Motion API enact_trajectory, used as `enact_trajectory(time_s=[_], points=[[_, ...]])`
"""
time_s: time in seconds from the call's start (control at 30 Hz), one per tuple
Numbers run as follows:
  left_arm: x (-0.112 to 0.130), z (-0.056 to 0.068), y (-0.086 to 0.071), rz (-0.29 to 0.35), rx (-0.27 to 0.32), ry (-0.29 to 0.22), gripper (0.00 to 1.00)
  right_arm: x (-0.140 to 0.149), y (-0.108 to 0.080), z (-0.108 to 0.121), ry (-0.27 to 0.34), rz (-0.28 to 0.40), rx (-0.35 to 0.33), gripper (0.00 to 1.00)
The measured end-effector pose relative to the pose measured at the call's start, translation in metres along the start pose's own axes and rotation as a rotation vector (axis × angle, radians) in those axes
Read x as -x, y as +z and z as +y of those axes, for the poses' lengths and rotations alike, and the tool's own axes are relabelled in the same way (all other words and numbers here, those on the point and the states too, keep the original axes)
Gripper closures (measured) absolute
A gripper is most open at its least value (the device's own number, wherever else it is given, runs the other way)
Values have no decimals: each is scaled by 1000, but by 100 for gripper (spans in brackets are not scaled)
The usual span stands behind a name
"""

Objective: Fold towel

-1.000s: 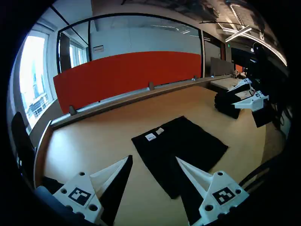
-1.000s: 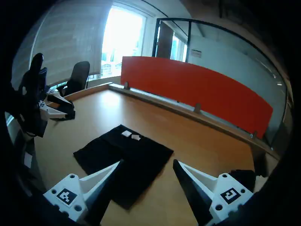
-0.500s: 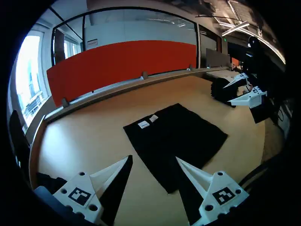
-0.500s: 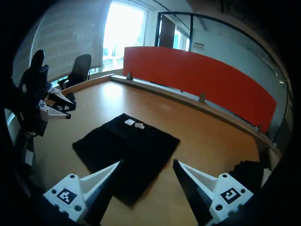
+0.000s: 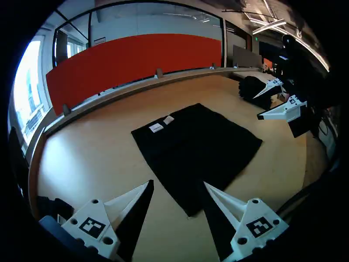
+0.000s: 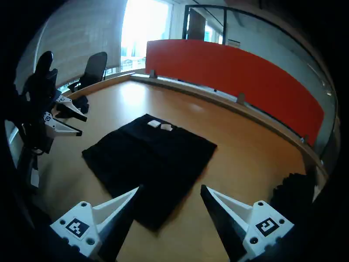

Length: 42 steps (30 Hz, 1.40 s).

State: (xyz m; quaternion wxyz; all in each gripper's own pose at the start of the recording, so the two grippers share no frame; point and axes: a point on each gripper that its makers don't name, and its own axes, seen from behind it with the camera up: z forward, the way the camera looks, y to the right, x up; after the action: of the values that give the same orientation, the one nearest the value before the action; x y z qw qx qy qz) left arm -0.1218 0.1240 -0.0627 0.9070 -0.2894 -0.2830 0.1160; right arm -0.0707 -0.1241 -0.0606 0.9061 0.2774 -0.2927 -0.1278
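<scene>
Fingers of the left gripper are spread wide and empty over the near edge of the black towel; the right gripper is likewise released. The towel lies flat on the wooden table, white tags at its far edge, red divider beyond.

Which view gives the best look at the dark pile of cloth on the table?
The left gripper view: the dark pile sits whole on the table, only its edge behind the right hand-held gripper. The right gripper view shows it dim, at the far right, partly cut off.
</scene>
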Motion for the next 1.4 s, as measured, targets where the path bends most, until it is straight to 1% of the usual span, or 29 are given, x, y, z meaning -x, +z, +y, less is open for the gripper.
enact_trajectory(time_s=[0.17,0.37,0.5,0.77,1.07,1.4], points=[[14,4,6,-29,14,2,27,13,7,-6,-3,-24,-15,0],[30,9,11,-62,31,-3,27,26,15,-10,7,-47,-25,0],[40,13,15,-87,44,-1,27,34,18,-14,12,-62,-33,0],[56,19,20,-125,59,-6,27,53,21,-20,0,-96,-52,0],[68,24,24,-161,79,10,27,73,21,-23,-14,-135,-72,0],[71,28,27,-180,95,20,27,84,21,-21,-20,-157,-81,0]])
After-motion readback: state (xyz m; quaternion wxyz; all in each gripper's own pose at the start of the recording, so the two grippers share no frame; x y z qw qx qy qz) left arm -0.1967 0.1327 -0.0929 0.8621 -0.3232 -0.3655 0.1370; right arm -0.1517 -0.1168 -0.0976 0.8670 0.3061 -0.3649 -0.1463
